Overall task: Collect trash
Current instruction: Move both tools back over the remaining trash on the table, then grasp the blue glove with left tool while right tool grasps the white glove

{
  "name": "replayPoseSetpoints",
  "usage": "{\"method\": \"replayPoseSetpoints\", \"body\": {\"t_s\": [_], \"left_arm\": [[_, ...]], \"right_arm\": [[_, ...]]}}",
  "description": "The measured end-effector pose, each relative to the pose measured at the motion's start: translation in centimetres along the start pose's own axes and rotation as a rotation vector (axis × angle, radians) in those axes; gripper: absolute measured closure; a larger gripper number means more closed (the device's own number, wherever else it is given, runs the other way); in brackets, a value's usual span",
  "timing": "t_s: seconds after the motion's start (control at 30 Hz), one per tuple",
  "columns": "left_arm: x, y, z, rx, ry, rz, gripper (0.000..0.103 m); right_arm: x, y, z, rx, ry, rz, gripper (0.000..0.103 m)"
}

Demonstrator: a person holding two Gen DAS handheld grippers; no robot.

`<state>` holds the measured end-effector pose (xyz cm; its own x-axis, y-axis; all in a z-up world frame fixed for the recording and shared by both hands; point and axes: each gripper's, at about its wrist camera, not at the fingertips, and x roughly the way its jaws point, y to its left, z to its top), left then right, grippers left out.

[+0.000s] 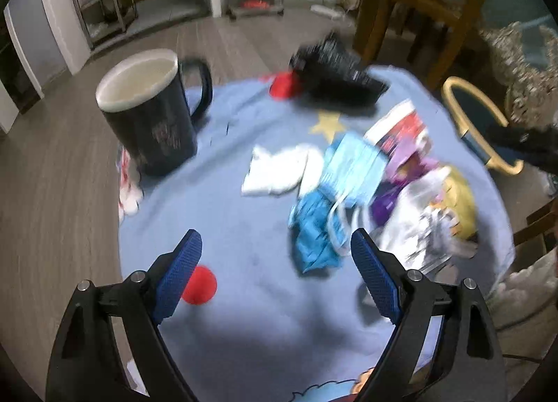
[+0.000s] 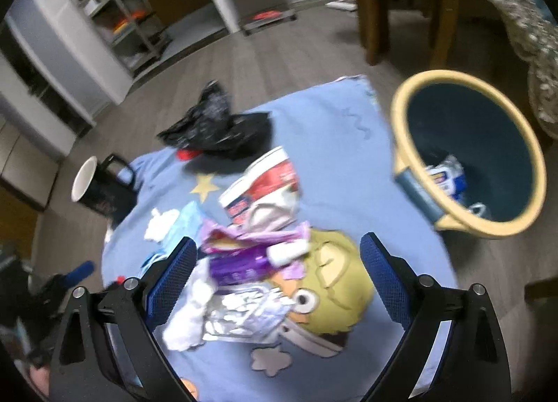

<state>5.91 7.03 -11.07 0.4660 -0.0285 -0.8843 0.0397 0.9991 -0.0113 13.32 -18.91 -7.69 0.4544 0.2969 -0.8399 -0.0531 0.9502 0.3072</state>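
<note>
Barely started: most trash is on the blue mat (image 2: 331, 130). Left to right: one mug (image 2: 99, 189), one black bag (image 2: 216, 126), one tissue (image 1: 275, 172), one face mask (image 1: 352, 172), a wrapper pile (image 2: 251, 252) in the middle, one bin (image 2: 467, 154) far right holding a few pieces. Left gripper (image 1: 275, 280) and right gripper (image 2: 279, 283) both gape wide, empty.

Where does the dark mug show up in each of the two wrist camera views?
Left wrist view: the dark mug stands large at upper left, on the left edge of the blue cloth.
Right wrist view: the dark mug is small at middle left, on the cloth's left edge.
Shared landmark: the yellow star printed on the cloth, right of the mug.
</note>
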Motion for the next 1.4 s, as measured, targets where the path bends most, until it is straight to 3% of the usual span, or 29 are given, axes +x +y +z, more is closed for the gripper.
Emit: {"method": "replayPoseSetpoints", "body": {"t_s": [0.13,0.33,0.47,0.7,0.8,0.87,0.97,1.4], "left_arm": [[2.2,0.1,-0.8,0.014,0.079,0.035,0.018],[3.3,-0.6,-0.6,0.017,0.065,0.018,0.018],[3.5,-1.2,-0.2,0.009,0.046,-0.022,0.018],[4.1,-2.6,0.1,0.009,0.051,-0.104,0.025],[4.5,-2.9,0.0,0.009,0.066,-0.144,0.04],[4.8,-3.2,-0.1,0.013,0.083,-0.174,0.058],[4.8,-3.7,-0.1,0.036,0.096,-0.194,0.074],[1.8,-2.0,0.2,-0.055,0.072,-0.103,0.084]], "right_arm": [[1.2,1.7,-0.4,-0.065,0.025,0.02,0.009],[2.7,2.7,-0.7,-0.09,0.072,0.033,0.013],[3.8,3.3,-1.2,-0.111,0.11,0.06,0.034],[5.1,5.0,-2.1,-0.191,0.156,0.109,0.054],[5.4,5.1,-2.1,-0.197,0.163,0.122,0.065],[5.8,5.3,-2.2,-0.208,0.174,0.128,0.082],[5.9,5.8,-2.5,-0.245,0.185,0.132,0.095],[3.0,5.0,-1.5,-0.206,0.114,0.185,0.099]]}}
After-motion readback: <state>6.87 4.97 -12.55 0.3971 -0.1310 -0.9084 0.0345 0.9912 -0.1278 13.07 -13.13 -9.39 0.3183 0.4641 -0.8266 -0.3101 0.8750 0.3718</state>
